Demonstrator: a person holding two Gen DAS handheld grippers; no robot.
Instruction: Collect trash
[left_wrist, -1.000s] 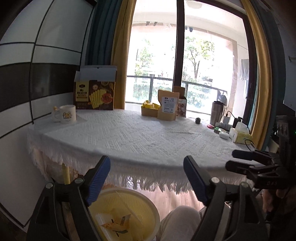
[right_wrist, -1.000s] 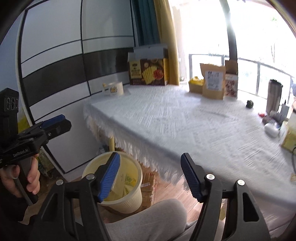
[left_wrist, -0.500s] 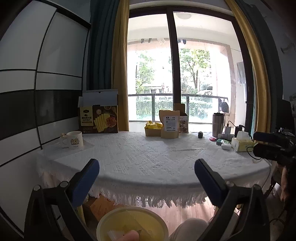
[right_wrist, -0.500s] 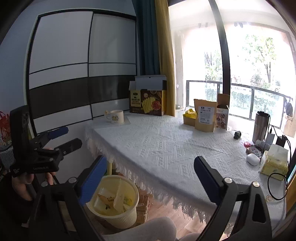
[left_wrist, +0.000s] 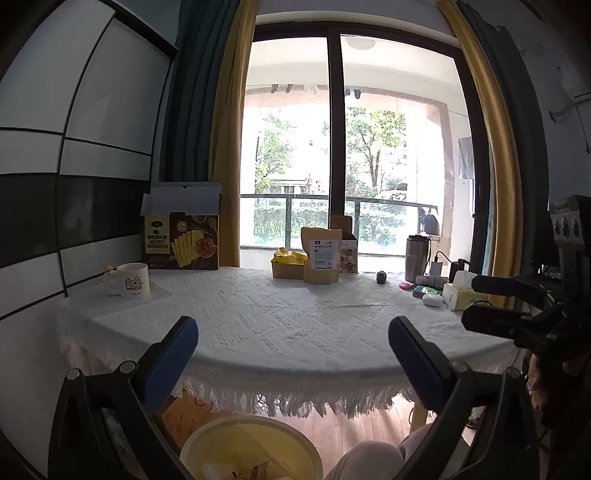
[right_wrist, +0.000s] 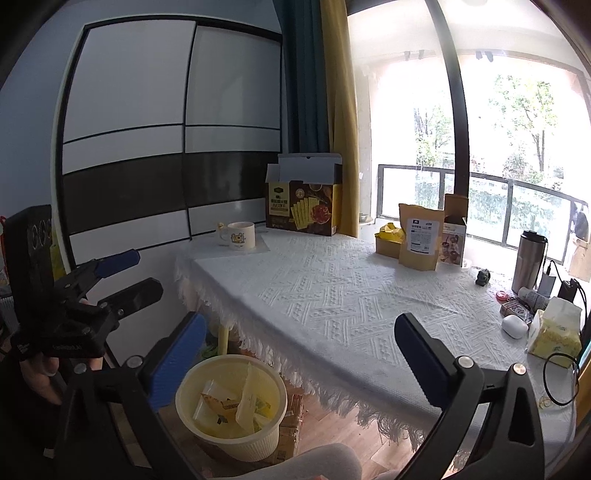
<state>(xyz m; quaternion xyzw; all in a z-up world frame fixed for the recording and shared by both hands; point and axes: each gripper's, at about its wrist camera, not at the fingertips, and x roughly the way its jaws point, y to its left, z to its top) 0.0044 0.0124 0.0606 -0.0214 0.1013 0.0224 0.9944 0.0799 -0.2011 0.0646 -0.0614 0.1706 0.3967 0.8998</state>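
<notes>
A pale yellow bin (right_wrist: 232, 406) stands on the floor by the table's near corner and holds several wrappers (right_wrist: 236, 402). Its rim shows at the bottom of the left wrist view (left_wrist: 251, 448). My left gripper (left_wrist: 293, 343) is open and empty, held level before the table edge; it also shows at the left of the right wrist view (right_wrist: 136, 273). My right gripper (right_wrist: 301, 343) is open and empty, above the bin and table edge; it shows at the right of the left wrist view (left_wrist: 476, 301).
The table (right_wrist: 332, 295) has a white fringed cloth. On it stand a mug (right_wrist: 240, 234), a cracker box (right_wrist: 301, 212), a kraft pouch (right_wrist: 421, 238), a steel tumbler (right_wrist: 530, 262), a tissue pack (right_wrist: 554, 328) and small items. My knee (right_wrist: 317, 463) is below.
Both grippers have risen and tilted up, so the bin sits lower in each view. The jaws stay open and empty.
</notes>
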